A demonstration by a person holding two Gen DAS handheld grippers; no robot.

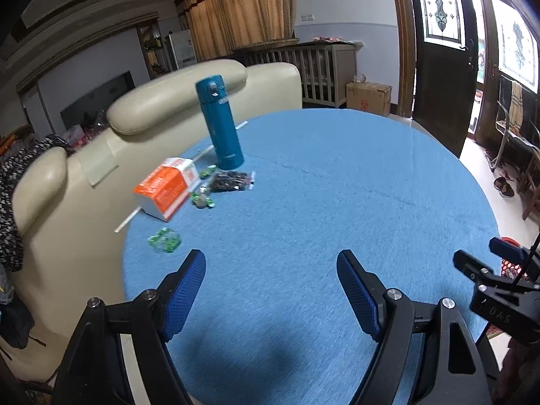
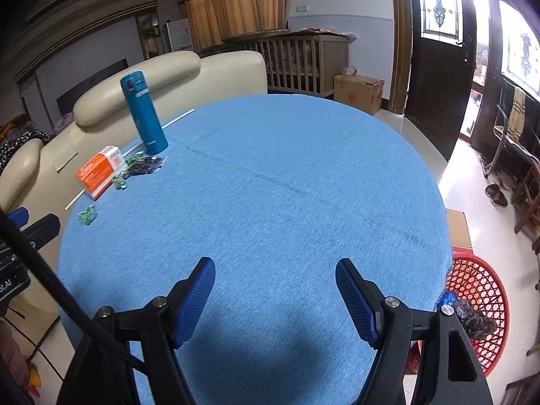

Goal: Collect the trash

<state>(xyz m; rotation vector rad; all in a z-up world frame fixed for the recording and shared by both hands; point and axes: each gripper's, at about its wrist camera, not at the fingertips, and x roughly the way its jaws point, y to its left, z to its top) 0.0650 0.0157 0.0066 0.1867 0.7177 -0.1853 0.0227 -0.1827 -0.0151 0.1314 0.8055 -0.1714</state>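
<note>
On the round blue table (image 1: 320, 185) lie an orange and white carton (image 1: 165, 187), a dark crumpled wrapper (image 1: 231, 180), and green candy wrappers (image 1: 164, 239) near the left edge. A white straw (image 1: 126, 222) lies by the carton. My left gripper (image 1: 271, 263) is open and empty, above the table's near part, well short of the trash. My right gripper (image 2: 275, 270) is open and empty over the table's front. The same carton (image 2: 99, 172) and green wrappers (image 2: 87, 216) show far left in the right wrist view. A red mesh basket (image 2: 479, 290) stands on the floor at the right.
A teal flask (image 1: 221, 121) stands upright behind the trash. A cream sofa (image 1: 84, 168) adjoins the table's left side. A cardboard box (image 1: 369, 98) and a crib stand beyond. A dark door (image 1: 442, 67) and chairs are at the right.
</note>
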